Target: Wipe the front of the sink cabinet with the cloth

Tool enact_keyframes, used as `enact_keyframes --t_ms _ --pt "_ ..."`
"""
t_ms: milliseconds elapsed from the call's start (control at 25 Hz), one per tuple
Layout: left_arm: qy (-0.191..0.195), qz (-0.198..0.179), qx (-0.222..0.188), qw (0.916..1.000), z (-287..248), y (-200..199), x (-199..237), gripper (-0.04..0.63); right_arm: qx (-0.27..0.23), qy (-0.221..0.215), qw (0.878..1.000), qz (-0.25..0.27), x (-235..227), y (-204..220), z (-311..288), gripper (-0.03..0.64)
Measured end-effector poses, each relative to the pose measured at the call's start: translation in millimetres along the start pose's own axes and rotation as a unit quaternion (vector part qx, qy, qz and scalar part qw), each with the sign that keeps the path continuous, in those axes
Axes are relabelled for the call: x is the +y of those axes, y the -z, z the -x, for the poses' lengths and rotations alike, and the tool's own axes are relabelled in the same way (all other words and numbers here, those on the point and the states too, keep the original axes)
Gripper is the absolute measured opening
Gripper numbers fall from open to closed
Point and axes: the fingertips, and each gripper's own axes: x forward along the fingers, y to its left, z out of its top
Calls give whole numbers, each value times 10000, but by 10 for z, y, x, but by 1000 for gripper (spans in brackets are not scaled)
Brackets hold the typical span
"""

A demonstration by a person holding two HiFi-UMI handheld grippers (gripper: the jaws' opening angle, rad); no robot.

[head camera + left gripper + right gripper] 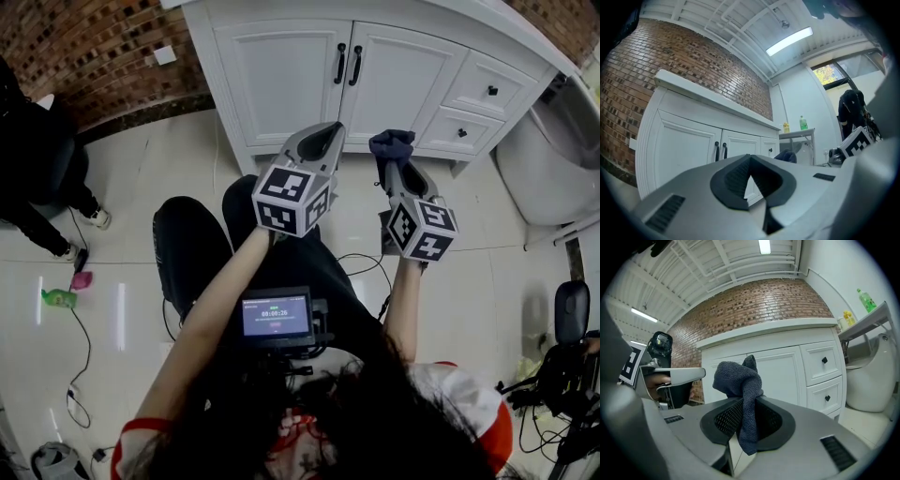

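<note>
Right gripper view, closest in: my right gripper's (740,405) fingers are clamped on the cloth (738,375), a dark blue-grey rag. A short tail hangs down through the gap between the pads. The bulk is bunched in a knot above and ahead of the tips, so the wad leads and the fingers follow. The cloth's long axis runs up and down along the slot between the fingers, roughly parallel to the cabinet face.

Just to that side, my left gripper (750,159) has its fingers closed tip to tip with nothing between them. It floats level with the right one and carries nothing useful for wiping, so I judge that the right hand does the work.

Past the wad lies a strip of bare tiled floor (187,159), then the white sink cabinet (281,80). From the head view the cloth sits in front of the lower part of the right-hand door (398,80), near it but not touching. The black handles (347,64) are higher up and the two drawers (473,108) are further to the right. The front lies straight ahead of the wad, so the move I expect is a push forward until the cloth meets the panel, then a sweep across.

Beyond the cabinet stands the brick wall (84,56).
</note>
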Motion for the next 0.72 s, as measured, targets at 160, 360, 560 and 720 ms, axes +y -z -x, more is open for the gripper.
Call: enact_keyframes --t_ms 160,360,560,720 --pt "-53 4 -21 10000 45 -12 11 35 10 -33 10000 22 36 21 29 87" --pt "-93 43 6 9999 49 4 45 35 -20 -95 9999 37 95 -7 33 87" --pt "-115 52 55 9999 -20 32 38 35 -7 -131 9999 37 62 -12 18 87" --pt "-112 73 72 9999 -55 59 37 35 6 -109 9999 38 26 9 14 87"
